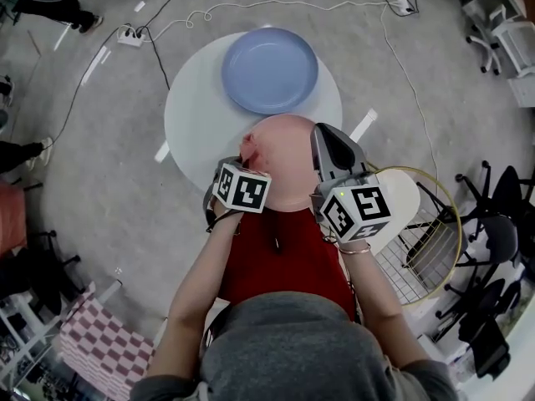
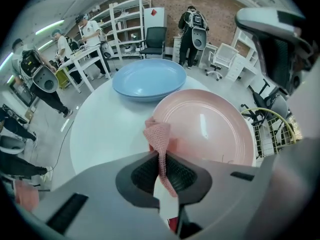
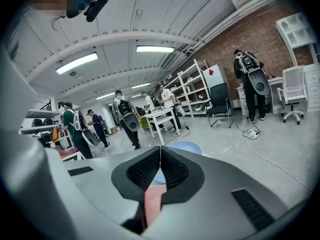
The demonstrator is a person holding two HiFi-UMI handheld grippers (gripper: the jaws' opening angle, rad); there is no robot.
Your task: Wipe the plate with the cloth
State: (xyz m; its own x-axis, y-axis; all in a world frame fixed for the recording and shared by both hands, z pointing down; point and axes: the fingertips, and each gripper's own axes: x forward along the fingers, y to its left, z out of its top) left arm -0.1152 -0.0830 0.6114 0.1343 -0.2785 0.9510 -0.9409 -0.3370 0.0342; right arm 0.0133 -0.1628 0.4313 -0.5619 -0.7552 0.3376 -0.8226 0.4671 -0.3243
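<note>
A pink plate (image 1: 288, 170) lies at the near side of a round white table (image 1: 192, 115). My left gripper (image 1: 236, 164) is shut on a pink knitted cloth (image 2: 159, 134), whose free end pokes out at the plate's left rim (image 2: 205, 126). In the head view the cloth (image 1: 249, 149) sits just over that rim. My right gripper (image 1: 324, 140) is at the plate's right edge, jaws closed on the rim; pink plate (image 3: 153, 200) shows between them in the right gripper view. A blue plate (image 1: 269, 69) rests at the table's far side.
A gold-rimmed wire basket (image 1: 426, 241) stands right of the table, beside a white stool. Cables and a power strip (image 1: 129, 36) lie on the floor behind. Office chairs (image 1: 493, 224) crowd the right; a checkered cloth (image 1: 109, 341) is at lower left. People stand around the room.
</note>
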